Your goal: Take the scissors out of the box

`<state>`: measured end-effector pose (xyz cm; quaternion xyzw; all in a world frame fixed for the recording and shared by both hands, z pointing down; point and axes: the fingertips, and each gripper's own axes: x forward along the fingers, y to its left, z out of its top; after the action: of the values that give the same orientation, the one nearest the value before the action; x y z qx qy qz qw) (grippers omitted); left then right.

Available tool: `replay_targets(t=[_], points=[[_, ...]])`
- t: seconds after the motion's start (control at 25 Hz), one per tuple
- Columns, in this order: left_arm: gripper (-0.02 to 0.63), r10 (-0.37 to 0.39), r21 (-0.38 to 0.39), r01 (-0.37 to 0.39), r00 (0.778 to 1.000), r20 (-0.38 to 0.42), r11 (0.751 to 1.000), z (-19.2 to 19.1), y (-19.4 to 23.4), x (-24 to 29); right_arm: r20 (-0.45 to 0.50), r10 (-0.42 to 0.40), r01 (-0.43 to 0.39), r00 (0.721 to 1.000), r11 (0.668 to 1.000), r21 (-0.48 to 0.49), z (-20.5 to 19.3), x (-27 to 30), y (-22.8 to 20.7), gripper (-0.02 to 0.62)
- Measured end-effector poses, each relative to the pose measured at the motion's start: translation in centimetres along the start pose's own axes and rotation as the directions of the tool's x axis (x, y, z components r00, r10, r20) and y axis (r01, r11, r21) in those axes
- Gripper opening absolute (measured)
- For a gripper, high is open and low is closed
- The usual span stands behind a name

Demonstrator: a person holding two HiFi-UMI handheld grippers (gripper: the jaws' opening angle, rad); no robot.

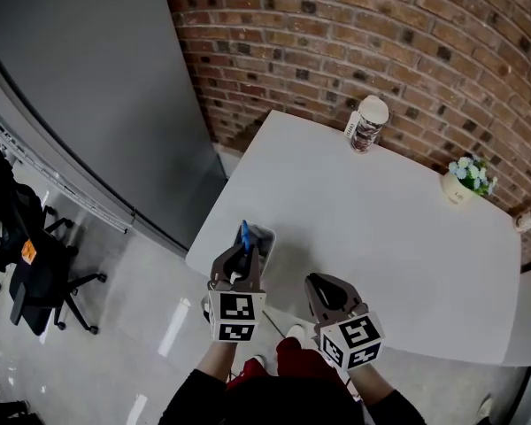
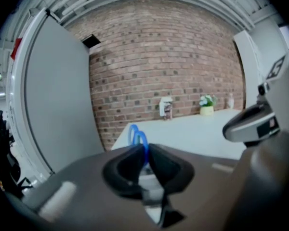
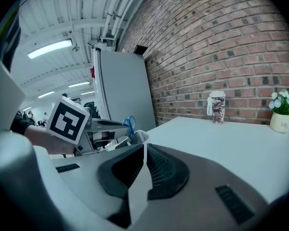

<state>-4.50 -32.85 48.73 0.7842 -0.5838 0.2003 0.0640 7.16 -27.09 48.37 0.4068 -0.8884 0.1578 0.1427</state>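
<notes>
Near left corner of the white table (image 1: 380,237), close to the person. The left gripper (image 1: 242,257) is over a small pale open-topped box (image 1: 265,238) that sits at the table's edge.

Left gripper view: the jaws of the left gripper (image 2: 147,149) are pinched nearly together on the blue-handled scissors (image 2: 138,137). The two blue finger loops stand up above the jaw tips. The blades are hidden below the jaws, so I cannot tell whether they are inside the box or clear of it.

In the head view the scissors (image 1: 244,235) show as a blue sliver rising at the box's left side. The right gripper view shows them (image 3: 129,122) just above the box rim (image 3: 140,137).

The right gripper (image 1: 319,283) hangs beside the left one, off the table's near edge. Its jaws (image 3: 143,148) are closed flat together and hold nothing.

Far side, well apart from the work: a white cup with a patterned sleeve (image 1: 368,122) and a small pot of pale flowers (image 1: 465,184), both against the red brick wall (image 1: 354,34).

Step in hand, by my reading: the grasp is made and the withdrawal comes next.

The next move calls for a straight upward pull until the blade tips pass the rim. The box looks light and sits right at the edge, so it may lift or slide with the blades. The idle right gripper could steady it.
</notes>
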Motion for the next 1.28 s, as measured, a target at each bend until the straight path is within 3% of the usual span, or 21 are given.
replay_targets(t=[0.72, 1.28], points=[[0.031, 0.018, -0.084, -0.003, 0.983, 0.181, 0.996, 5.8, 2.7, -4.3, 0.012, 0.05, -0.05, 0.999, 0.998, -0.041, 1.7, 1.2, 2.8, 0.009], [0.031, 0.141, -0.091, -0.125, 0.969, 0.204, 0.988, 6.2, 7.4, -9.2, 0.041, 0.143, -0.139, 0.989, 0.987, -0.078, 3.5, 3.1, 6.7, 0.009]])
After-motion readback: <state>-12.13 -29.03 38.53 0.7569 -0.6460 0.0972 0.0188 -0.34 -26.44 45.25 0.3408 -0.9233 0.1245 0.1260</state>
